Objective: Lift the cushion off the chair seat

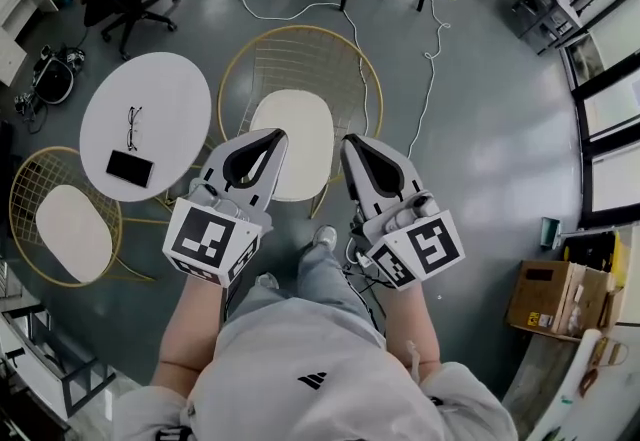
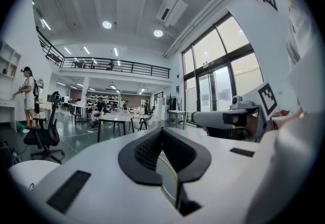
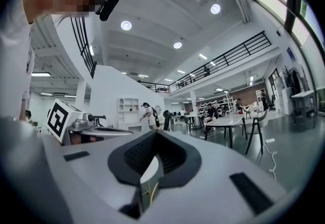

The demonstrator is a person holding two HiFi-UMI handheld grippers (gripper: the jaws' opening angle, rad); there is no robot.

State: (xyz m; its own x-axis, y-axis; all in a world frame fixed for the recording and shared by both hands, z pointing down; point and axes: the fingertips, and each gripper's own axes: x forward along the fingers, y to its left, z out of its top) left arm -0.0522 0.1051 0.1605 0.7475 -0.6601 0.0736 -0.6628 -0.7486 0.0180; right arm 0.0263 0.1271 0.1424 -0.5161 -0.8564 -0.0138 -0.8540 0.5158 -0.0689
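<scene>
Above a gold wire chair (image 1: 300, 28), the cream cushion (image 1: 300, 124) lies flat on the seat while the left gripper (image 1: 272, 139) and right gripper (image 1: 350, 142) hover near it, jaws together and empty (it looks light, soft, floppy; best pinched at opposite edges).

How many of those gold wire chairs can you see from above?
2. The middle chair stands right of the round table; the left chair sits below the table, near the picture's left edge. Others may be out of frame.

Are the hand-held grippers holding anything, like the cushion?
No, nothing is held. The left hand-held gripper and the right hand-held gripper are both shut and empty; the cushion lies on the chair.
</scene>
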